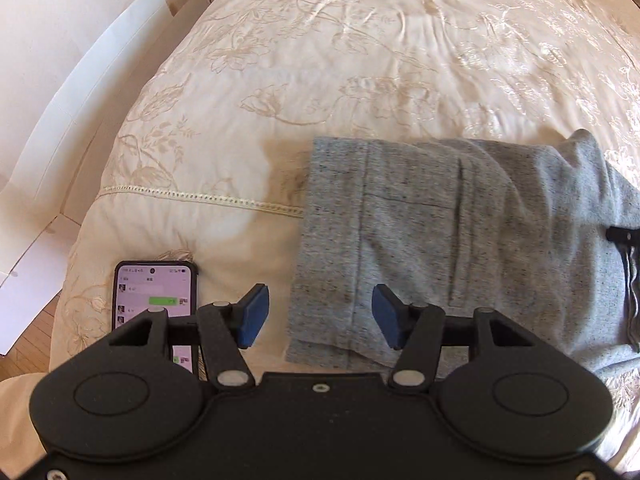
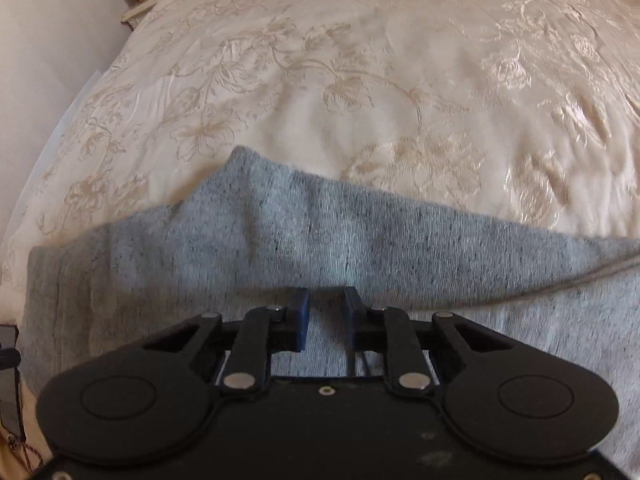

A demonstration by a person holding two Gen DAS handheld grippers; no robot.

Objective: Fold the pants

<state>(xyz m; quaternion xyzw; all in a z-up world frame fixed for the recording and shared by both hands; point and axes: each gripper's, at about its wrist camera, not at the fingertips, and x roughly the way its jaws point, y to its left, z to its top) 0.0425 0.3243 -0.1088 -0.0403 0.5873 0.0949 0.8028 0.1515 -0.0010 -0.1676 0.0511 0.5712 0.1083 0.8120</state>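
Your left gripper [image 1: 320,316] hovers with jaws released over the gray pants [image 1: 460,240] lying on the bed [image 1: 320,60]. Your right gripper [image 2: 326,312] has its jaws clenched on a pants fold. A phone [image 1: 154,300] lies nearby.

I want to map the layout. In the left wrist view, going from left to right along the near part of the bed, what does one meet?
Smartphone with its screen lit, then a strip of bare cream embroidered bedspread, then the grey pants, then the black drawstring at the right edge.
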